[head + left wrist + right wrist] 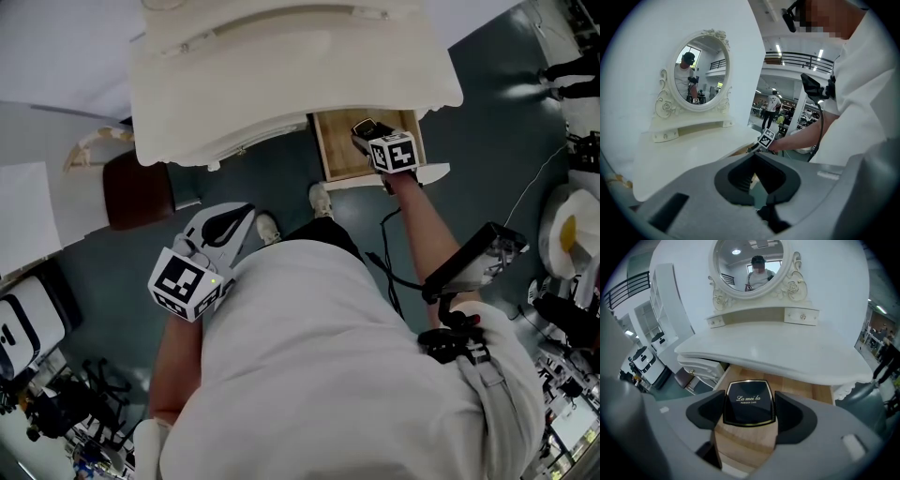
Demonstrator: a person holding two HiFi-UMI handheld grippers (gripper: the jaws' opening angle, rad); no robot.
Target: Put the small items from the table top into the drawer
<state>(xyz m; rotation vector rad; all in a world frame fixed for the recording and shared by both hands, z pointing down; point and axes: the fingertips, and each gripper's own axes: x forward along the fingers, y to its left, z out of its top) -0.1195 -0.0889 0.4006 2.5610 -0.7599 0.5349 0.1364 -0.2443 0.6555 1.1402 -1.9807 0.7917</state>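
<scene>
The white dressing table (pixel 281 75) fills the top centre of the head view; below it the person's white shirt (pixel 328 375) takes up most of the lower half of the frame. In the left gripper view the oval mirror (pixel 701 70) stands in the upper left, upright on the back of the table top. The table top itself looks bare in all three views. A brown stool (pixel 138 190) sits at the left of the head view, beside the table's lower left corner. The wooden drawer (pixel 337 155) is pulled out from under the table's right end, just right of centre in the head view. The left gripper (pixel 239 217) hangs left of centre, well apart from the drawer; its jaws are drawn in narrow with the tips meeting and nothing between them. The right gripper (pixel 367 134) reaches over the open drawer, tilted downward; its jaws stand wide, clamped on either side of the black powder compact (pixel 749 403), which lies at the centre of the right gripper view, over the wooden drawer bottom.
</scene>
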